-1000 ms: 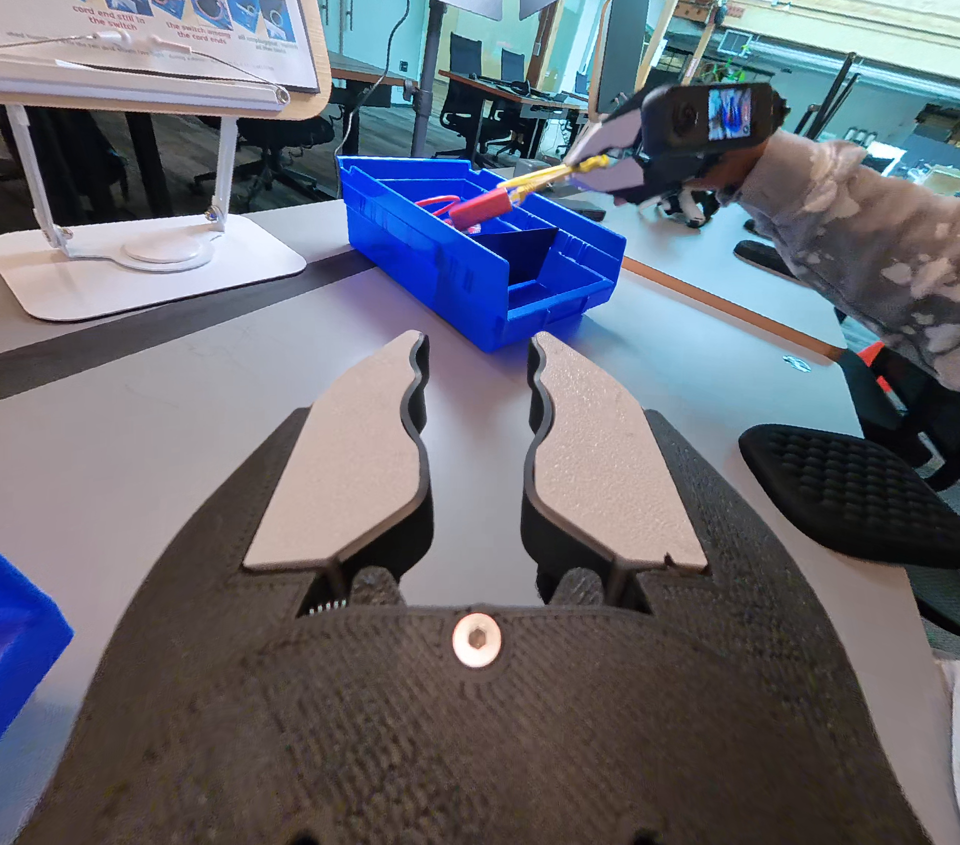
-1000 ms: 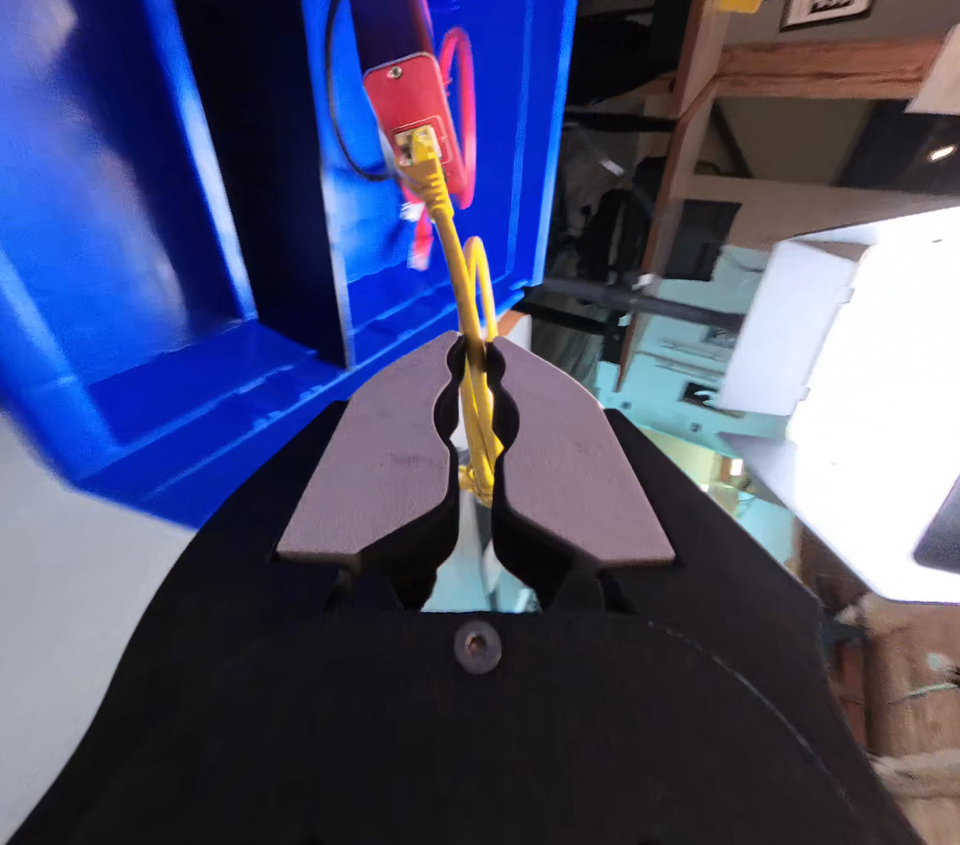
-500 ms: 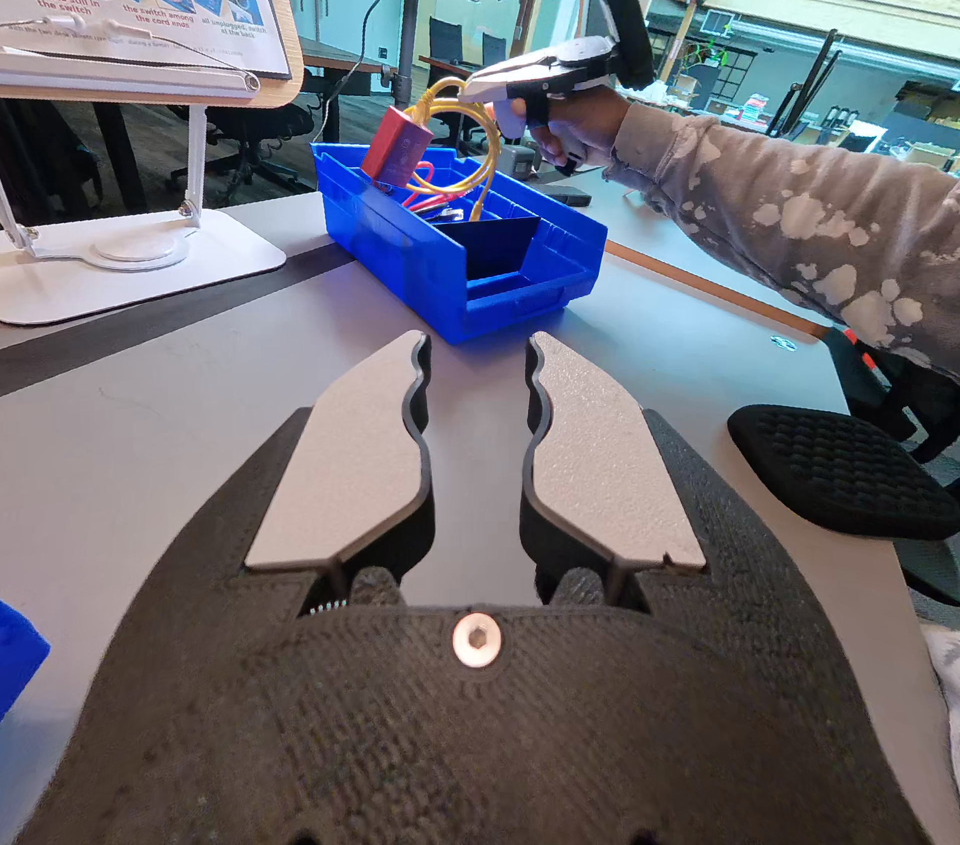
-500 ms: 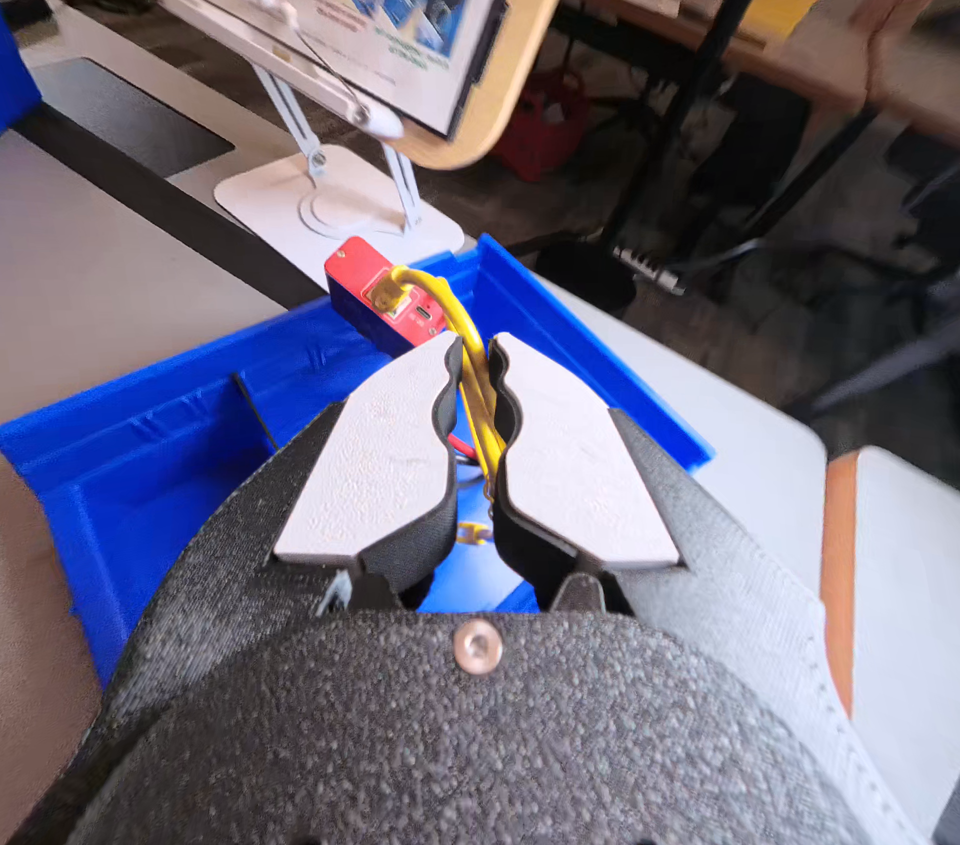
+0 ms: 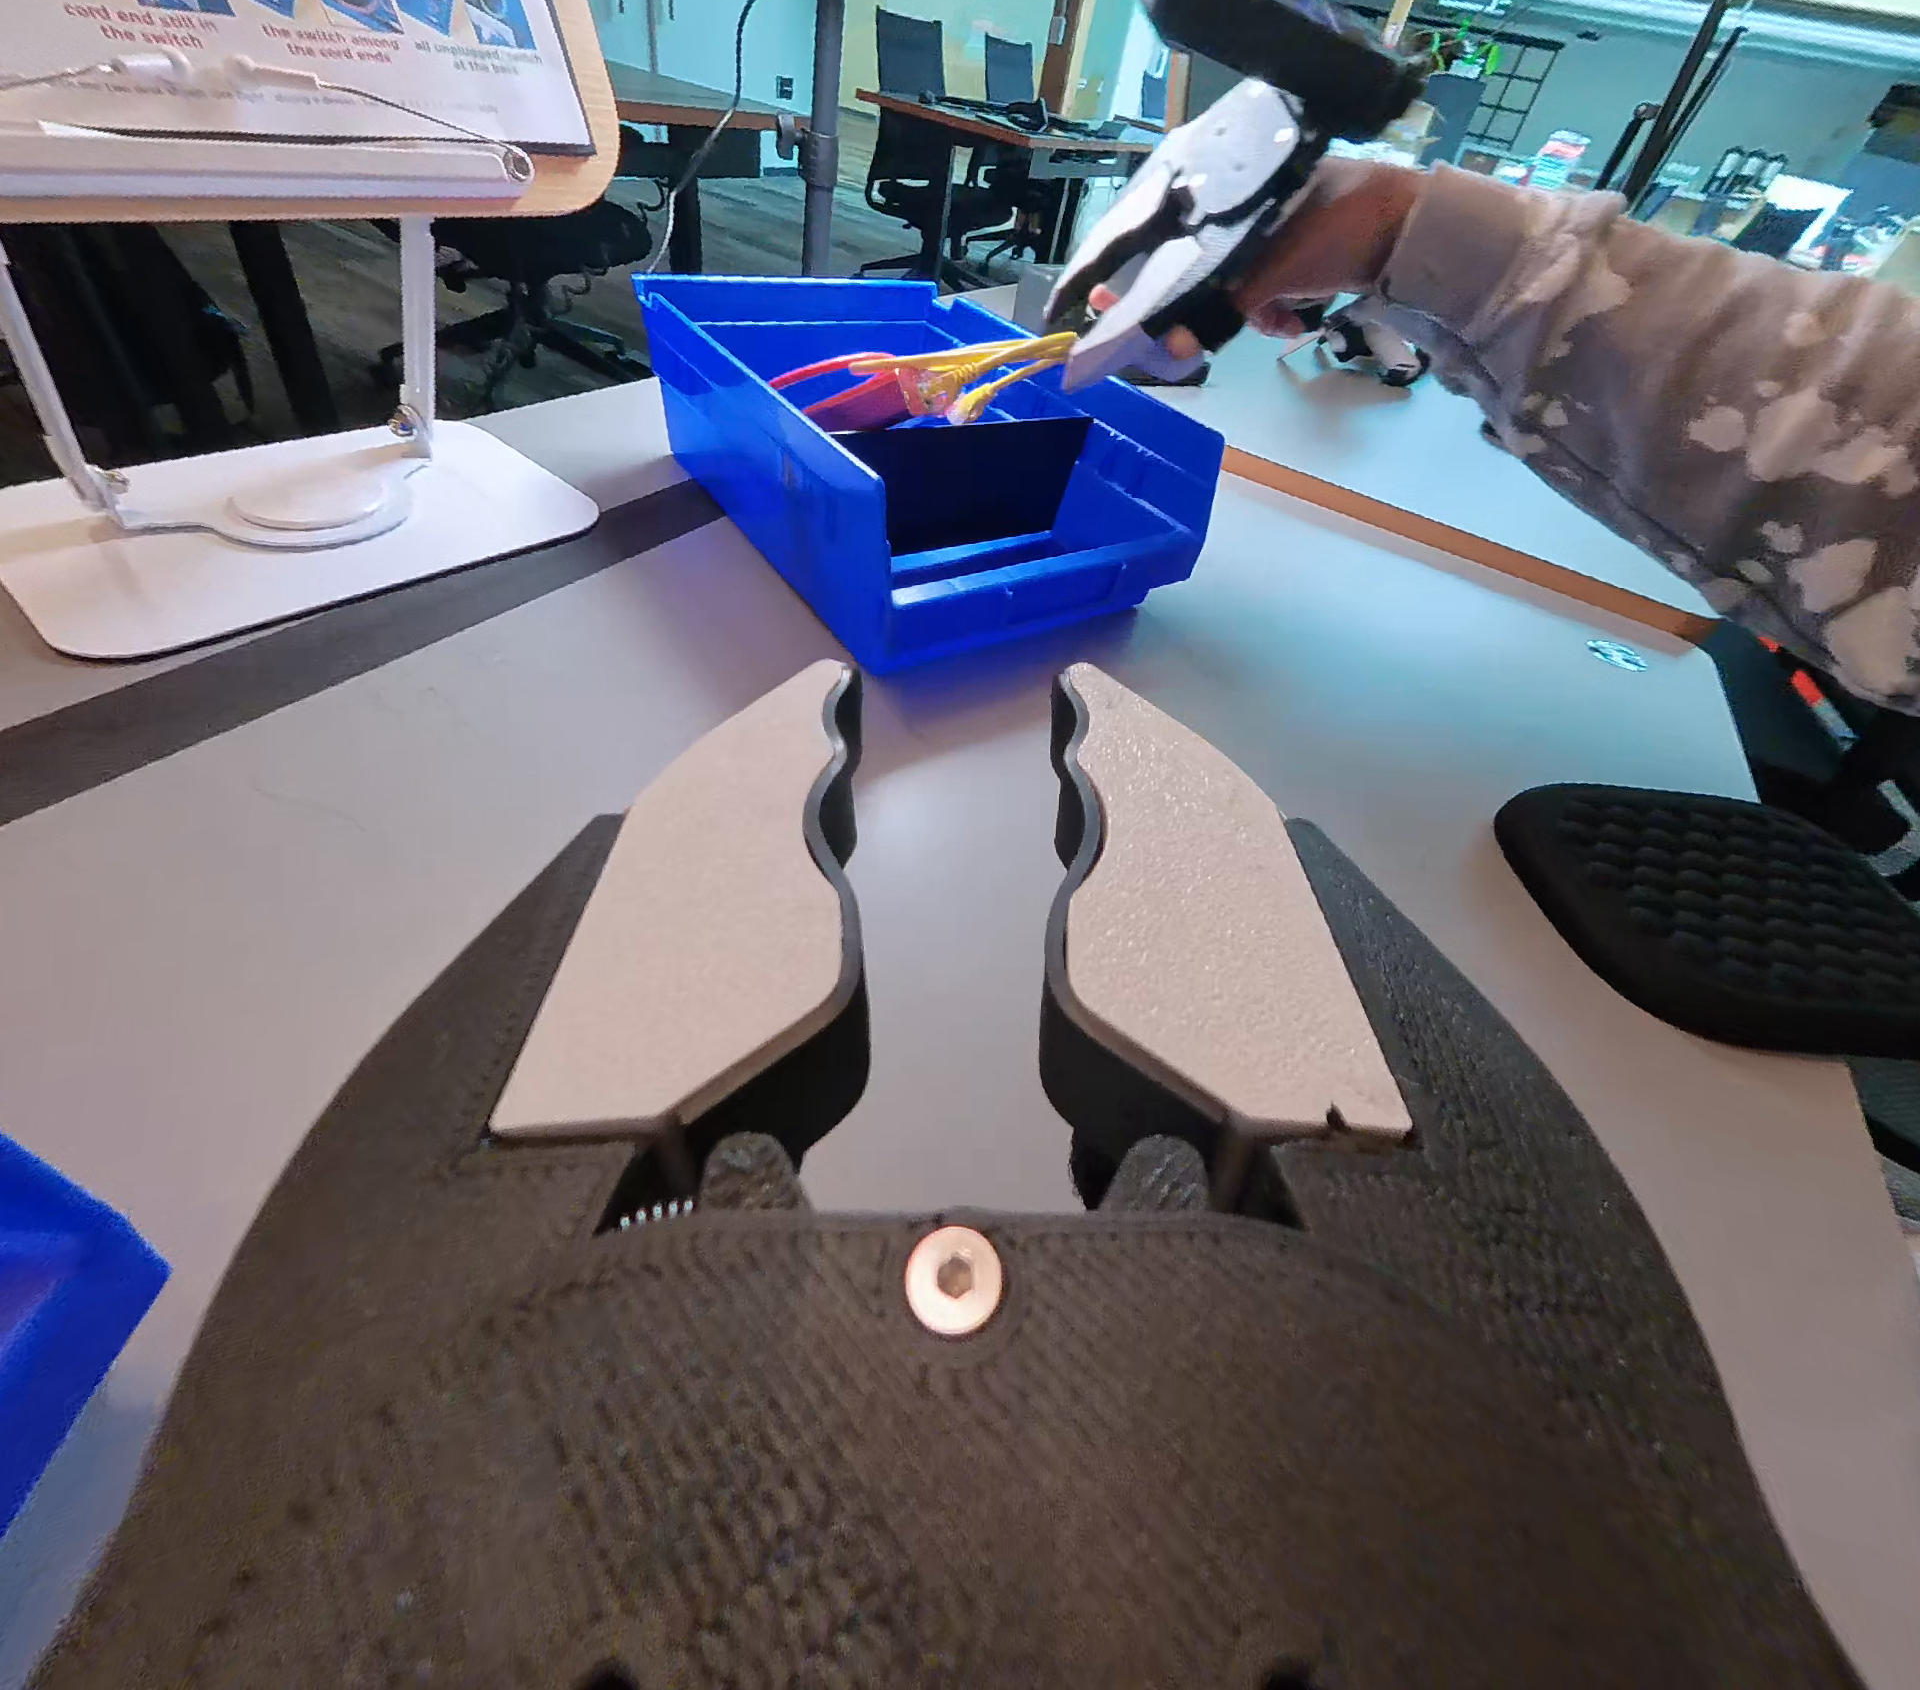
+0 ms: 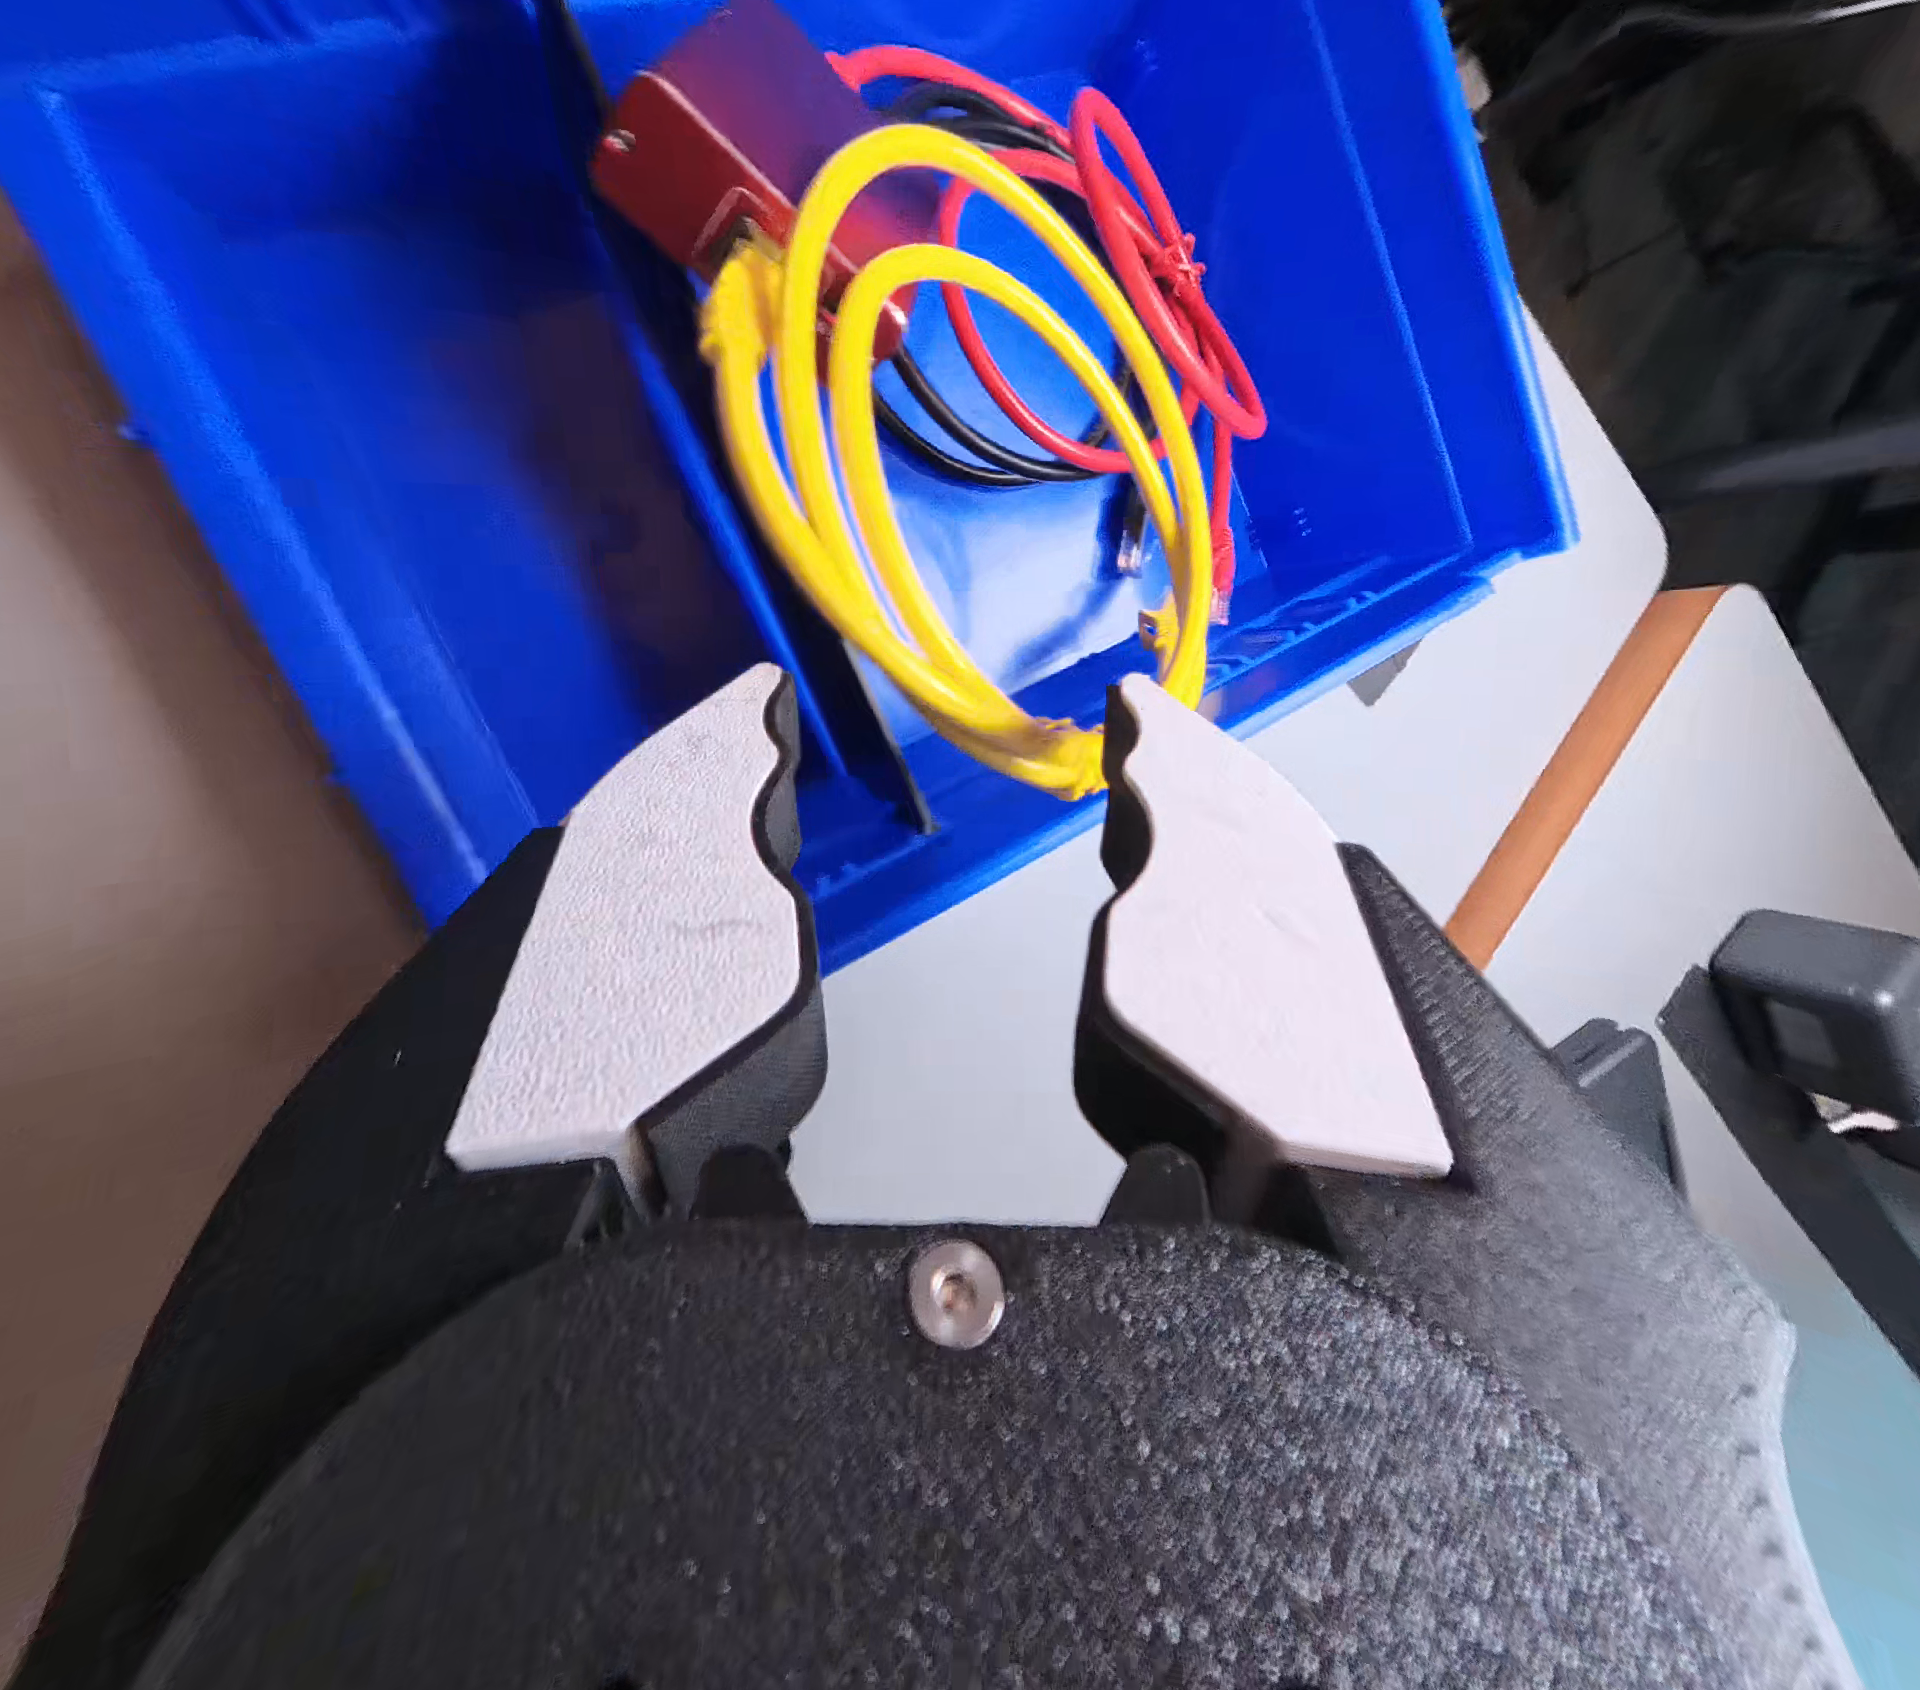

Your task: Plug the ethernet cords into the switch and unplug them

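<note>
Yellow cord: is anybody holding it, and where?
No. The right gripper is open; the yellow cord only rests against one fingertip. The left gripper is open and empty.

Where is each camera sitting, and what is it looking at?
Left wrist view: sits on the left gripper, low over the grey table, facing the blue bin; its own open fingers show, plus the right gripper and a sleeve farther off.
Right wrist view: sits on the right gripper, looking down into the bin; its own open fingers show, the yellow cord touching one.
Both views share the bin, the yellow cord, the red cord and the red switch.
</note>
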Available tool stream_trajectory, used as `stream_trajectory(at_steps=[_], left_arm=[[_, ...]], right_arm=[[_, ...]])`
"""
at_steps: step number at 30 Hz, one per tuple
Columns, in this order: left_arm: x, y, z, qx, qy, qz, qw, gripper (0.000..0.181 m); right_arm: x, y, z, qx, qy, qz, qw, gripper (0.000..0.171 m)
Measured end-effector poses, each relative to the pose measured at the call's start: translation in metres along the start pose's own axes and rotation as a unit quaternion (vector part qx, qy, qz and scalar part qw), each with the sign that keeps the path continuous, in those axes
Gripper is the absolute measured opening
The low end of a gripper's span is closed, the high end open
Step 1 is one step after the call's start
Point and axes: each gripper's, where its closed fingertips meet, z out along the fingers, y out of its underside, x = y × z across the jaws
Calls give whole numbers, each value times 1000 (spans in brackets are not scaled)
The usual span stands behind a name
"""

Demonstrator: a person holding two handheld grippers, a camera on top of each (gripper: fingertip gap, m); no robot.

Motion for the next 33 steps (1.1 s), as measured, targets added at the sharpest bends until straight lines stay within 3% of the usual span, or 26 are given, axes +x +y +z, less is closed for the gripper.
stream_trajectory(at_steps=[5, 8, 13, 18, 21, 28, 33], left_arm=[[-6, 0, -1, -1, -6, -5, 1000, 35], [-12, -3, -6, -3, -27, 13, 1000, 36], [-39, -7, -28, -35, -107, 75, 991, 38], [-92, 11, -73, -142, -222, 125, 957, 48], [-119, 42, -98, -249, -257, 142, 923, 56], [-160, 92, -128, -433, -257, 169, 848, 67], [-173, 111, -126, -471, -220, 145, 842, 68]], right_arm=[[-20, -15, -43, 84, 55, -10, 995, 58], [-54, -26, -61, 137, 61, -22, 988, 56], [-123, -25, -39, 178, 60, -47, 981, 57], [-141, -15, 10, 133, 131, -115, 976, 65], [-145, -8, 33, 68, 106, -151, 981, 72], [-145, -5, 57, -35, 37, -174, 983, 67], [-139, -3, 61, -52, 17, -159, 986, 61]])
